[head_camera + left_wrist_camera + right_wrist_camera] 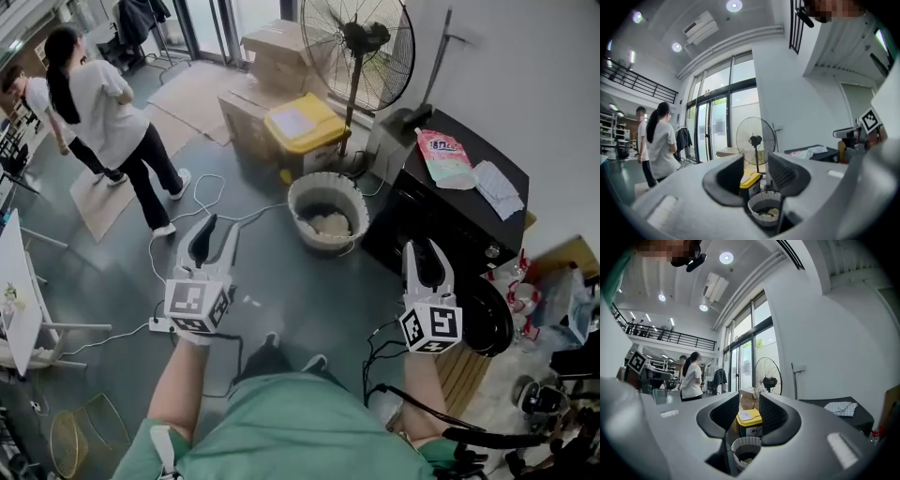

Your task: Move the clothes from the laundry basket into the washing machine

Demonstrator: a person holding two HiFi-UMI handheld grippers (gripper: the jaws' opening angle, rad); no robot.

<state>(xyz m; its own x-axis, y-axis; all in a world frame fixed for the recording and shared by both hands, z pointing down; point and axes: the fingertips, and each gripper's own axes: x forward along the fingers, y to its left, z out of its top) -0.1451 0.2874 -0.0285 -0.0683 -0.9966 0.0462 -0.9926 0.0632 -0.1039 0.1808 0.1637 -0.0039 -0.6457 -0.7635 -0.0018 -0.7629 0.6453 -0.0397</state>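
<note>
A white round laundry basket (323, 192) stands on the grey floor ahead of me, with pale clothes (328, 223) in its bottom. To its right is the black washing machine (441, 220), its round door (489, 319) near my right hand. My left gripper (217, 230) hovers open, left of the basket, with nothing between its fingers. My right gripper (427, 251) is held beside the machine's front, jaws a little apart and empty. Both gripper views look level at the basket (765, 211) (745, 448) between the open left gripper (757, 176) and the right gripper (750, 411).
A yellow-lidded bin (305, 127), cardboard boxes (272, 42) and a standing fan (361, 47) sit behind the basket. Cables (202, 202) trail across the floor. Two people (103, 103) stand far left. A detergent bag (445, 155) and a cloth (497, 183) lie on the machine.
</note>
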